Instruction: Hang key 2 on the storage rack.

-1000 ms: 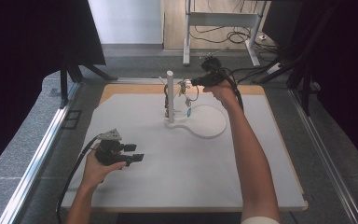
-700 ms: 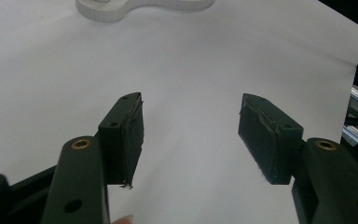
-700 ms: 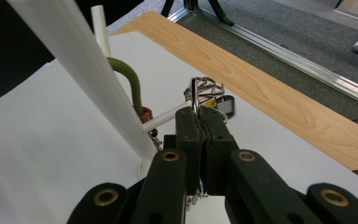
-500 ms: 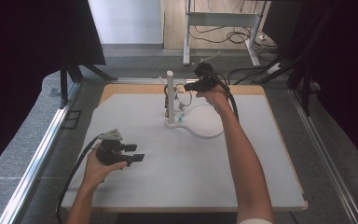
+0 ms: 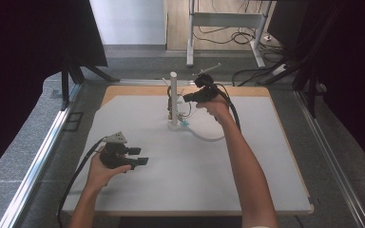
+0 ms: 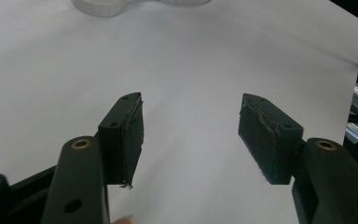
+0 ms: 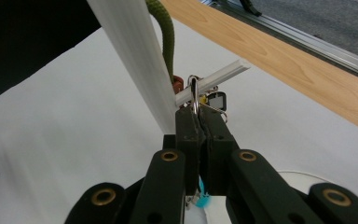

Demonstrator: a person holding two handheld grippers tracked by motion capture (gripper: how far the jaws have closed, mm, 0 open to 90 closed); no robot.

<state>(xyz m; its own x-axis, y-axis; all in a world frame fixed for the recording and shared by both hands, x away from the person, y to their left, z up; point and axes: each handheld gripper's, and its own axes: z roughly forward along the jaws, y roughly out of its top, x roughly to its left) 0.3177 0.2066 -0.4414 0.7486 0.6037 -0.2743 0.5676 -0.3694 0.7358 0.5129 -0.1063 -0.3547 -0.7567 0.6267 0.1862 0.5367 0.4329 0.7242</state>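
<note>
A white post stand rises at the far middle of the white mat, with thin pegs sticking out of it. My right gripper is up against the post. Its jaws are shut on a metal key ring that sits at a white peg. A green cord and a small tag hang by the post. My left gripper rests low over the near left of the mat, open with nothing between its pads.
The stand's round base with a curved white arm lies on the mat just right of the post, and its edge appears far ahead in the left gripper view. A wooden table edge runs behind the mat. Metal rails flank the table.
My right gripper has shifted a little left, closer to the post, still shut on the key ring. The left gripper has stayed put.
</note>
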